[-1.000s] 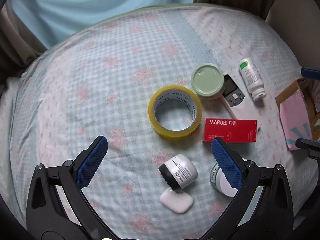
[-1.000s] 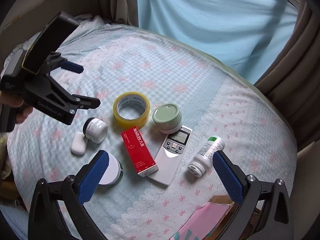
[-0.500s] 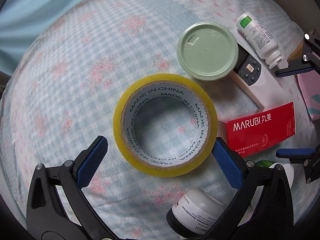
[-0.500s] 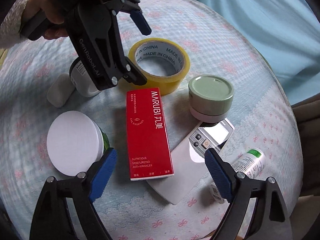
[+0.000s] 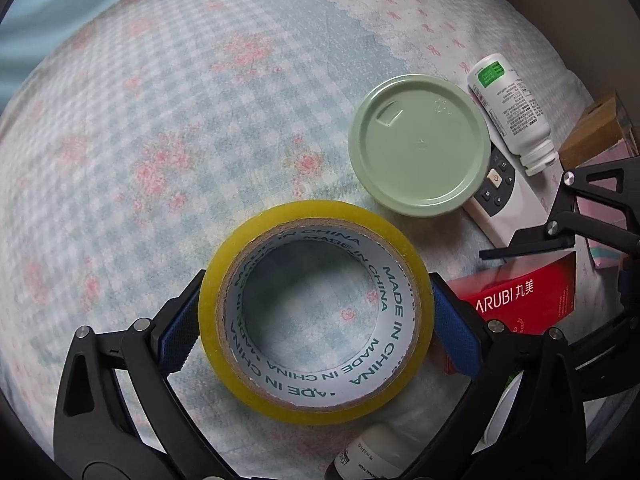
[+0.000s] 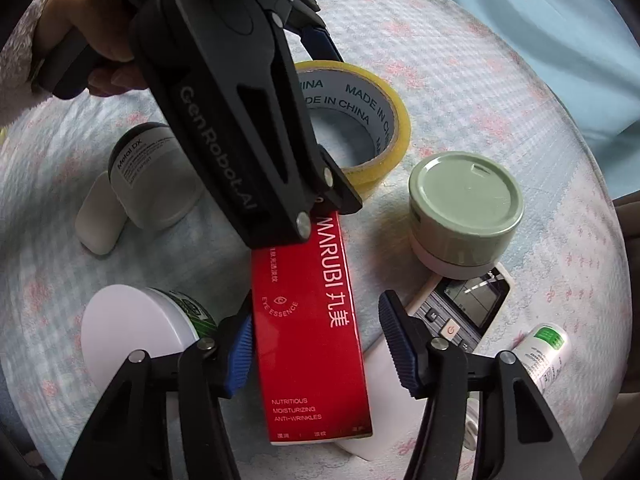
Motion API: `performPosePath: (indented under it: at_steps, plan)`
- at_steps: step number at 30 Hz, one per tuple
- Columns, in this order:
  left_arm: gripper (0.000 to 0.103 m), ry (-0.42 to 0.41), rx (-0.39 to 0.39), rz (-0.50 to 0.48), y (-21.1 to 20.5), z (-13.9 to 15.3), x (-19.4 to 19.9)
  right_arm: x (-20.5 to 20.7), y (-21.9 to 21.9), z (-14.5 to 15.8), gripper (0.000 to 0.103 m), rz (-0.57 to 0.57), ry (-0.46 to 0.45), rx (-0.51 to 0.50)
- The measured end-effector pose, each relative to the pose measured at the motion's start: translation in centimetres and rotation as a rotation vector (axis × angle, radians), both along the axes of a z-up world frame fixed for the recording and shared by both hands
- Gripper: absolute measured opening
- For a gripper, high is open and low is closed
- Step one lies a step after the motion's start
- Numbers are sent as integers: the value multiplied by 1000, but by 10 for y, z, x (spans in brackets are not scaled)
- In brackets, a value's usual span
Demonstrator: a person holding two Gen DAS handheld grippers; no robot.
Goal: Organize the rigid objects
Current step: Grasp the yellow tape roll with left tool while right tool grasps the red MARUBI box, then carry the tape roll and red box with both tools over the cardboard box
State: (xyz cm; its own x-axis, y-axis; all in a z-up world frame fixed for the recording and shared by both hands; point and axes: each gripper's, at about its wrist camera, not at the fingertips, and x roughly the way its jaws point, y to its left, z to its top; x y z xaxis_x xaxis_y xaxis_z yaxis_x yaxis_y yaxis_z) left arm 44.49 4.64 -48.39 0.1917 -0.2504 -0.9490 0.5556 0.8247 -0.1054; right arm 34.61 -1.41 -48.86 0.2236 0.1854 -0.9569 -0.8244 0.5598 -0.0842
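Observation:
A yellow tape roll (image 5: pixel 316 312) lies flat on the checked bedspread. My left gripper (image 5: pixel 316 328) straddles it, its blue pads pressing both outer sides; the roll also shows in the right wrist view (image 6: pixel 360 120). A red MARUBI box (image 6: pixel 312 320) lies between the fingers of my right gripper (image 6: pixel 316 344). The left pad touches the box's edge; the right pad stands a small gap off it. The box also shows in the left wrist view (image 5: pixel 524 300).
A green-lidded jar (image 6: pixel 464 208) sits on a white remote (image 6: pixel 452 320). A white pill bottle (image 6: pixel 540 352) lies right. A white-lidded jar (image 6: pixel 132 328), a Metal DX jar (image 6: pixel 152 176) and a white case (image 6: pixel 100 220) are left. A cardboard box (image 5: pixel 596 132) stands at the far right.
Both grippers have come down and narrowed. The left has closed onto the sides of the tape roll. The right has closed in around the red box.

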Motion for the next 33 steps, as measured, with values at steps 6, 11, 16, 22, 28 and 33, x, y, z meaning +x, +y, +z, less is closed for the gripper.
performPosePath:
  at_steps: [6, 11, 16, 22, 28, 33]
  plan:
    - [99, -10, 9, -2, -5, 3, -9, 4, 2, -1, 40, -41, 10, 6]
    - [98, -16, 9, 10, -1, 9, -17, 11, 6, -4, 40, -69, 16, 2]
    - [98, -18, -5, 45, 8, 17, -22, 4, -1, -2, 39, -93, 12, 2]
    - [98, -34, -14, 87, 21, 38, -34, 3, -7, 9, 39, -149, -3, 15]
    - [98, -80, -36, 126, 28, 77, -46, 0, -20, 35, 39, -244, -26, 48]
    - [98, -131, -59, 164, 31, 121, -65, -3, -35, 72, 39, -341, -39, 97]
